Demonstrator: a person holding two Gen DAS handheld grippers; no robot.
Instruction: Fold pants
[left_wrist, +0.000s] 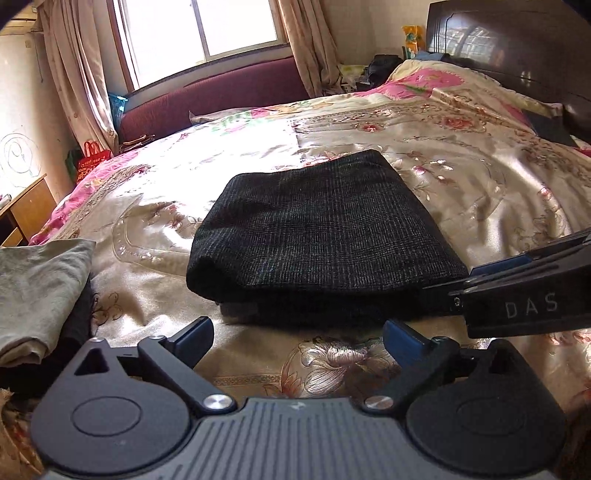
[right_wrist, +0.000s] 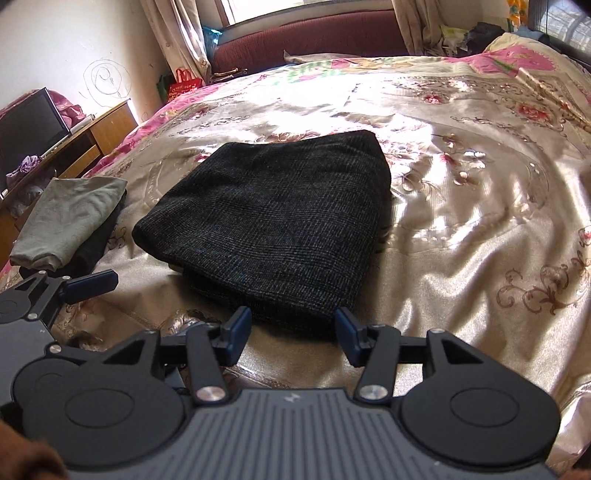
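Dark checked pants (left_wrist: 321, 236) lie folded into a thick bundle near the bed's (left_wrist: 480, 192) front edge, long axis running from that edge toward the far side, rounded fold at the near left. Lower layers are hidden under the top flap. The left claw (left_wrist: 297, 339) hangs spread wide just short of the bundle, gripping nothing. The right claw (right_wrist: 293, 326), also parted and empty, sits at the near right corner. A grey garment (right_wrist: 70, 218) is cut off at the bed's left edge.

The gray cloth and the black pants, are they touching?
Apart. Right wrist view shows gray cloth left of black pants, a strip of bedspread between them.
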